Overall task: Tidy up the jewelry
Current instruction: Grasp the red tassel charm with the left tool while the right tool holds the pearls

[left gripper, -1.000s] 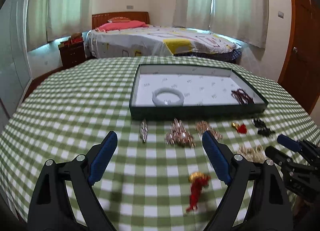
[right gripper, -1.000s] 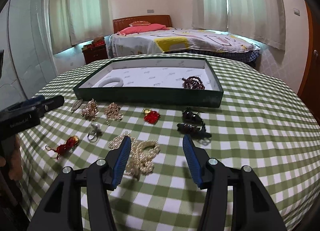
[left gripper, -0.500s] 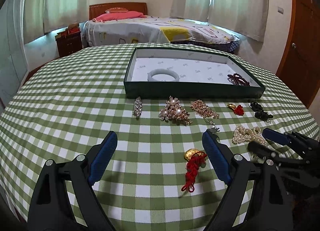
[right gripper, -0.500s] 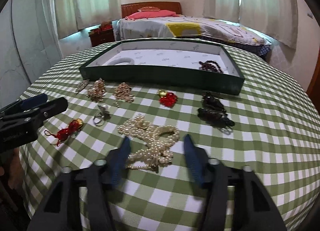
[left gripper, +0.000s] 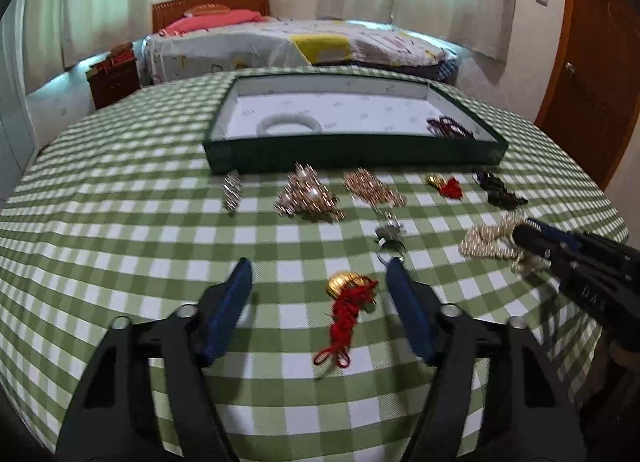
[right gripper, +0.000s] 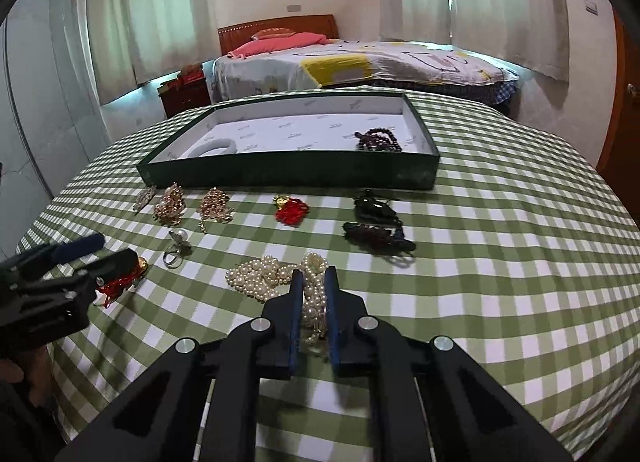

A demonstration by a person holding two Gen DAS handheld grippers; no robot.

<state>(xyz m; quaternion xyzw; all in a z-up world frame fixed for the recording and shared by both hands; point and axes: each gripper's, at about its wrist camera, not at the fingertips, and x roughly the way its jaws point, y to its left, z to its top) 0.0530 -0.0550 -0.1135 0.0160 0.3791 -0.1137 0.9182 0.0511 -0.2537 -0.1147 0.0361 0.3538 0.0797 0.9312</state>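
A: Starting at the table's (left gripper: 120, 230) left side, what can you make out?

B: A silver brooch (left gripper: 232, 190) lies just below the tray's (left gripper: 352, 152) near-left corner. Then come two gold clusters (left gripper: 308, 198), too blurred to name. The left gripper (left gripper: 320, 282) is spread wide near the near edge, a red tassel (left gripper: 346, 312) with a gold charm lying between its fingers, untouched.

A: And inside the tray?

B: A white bangle (right gripper: 214, 149) sits toward its left end, half hidden behind the near wall. Dark beads (right gripper: 378, 140) lie at the right end. The rest of the lining is bare white paper.

A: The middle of the table?

B: A ring (right gripper: 176, 250) with a pearl sits below the gold clusters. A red knot (right gripper: 292, 212) lies further right, near the tray's front wall.

A: Where are the pearls (right gripper: 276, 276)?

B: In a heap near the near edge, right of centre. The right gripper (right gripper: 312, 282) is pinching them; its blue pads (right gripper: 295, 302) are pressed close with strands bunched between. In the left wrist view the gripper's tips cover part of the heap.

A: Further right?

B: Two dark pieces (right gripper: 378, 224), one behind the other, beside the tray's near-right corner. I cannot tell what they are. A hand at the right wrist view's left border is cut off.
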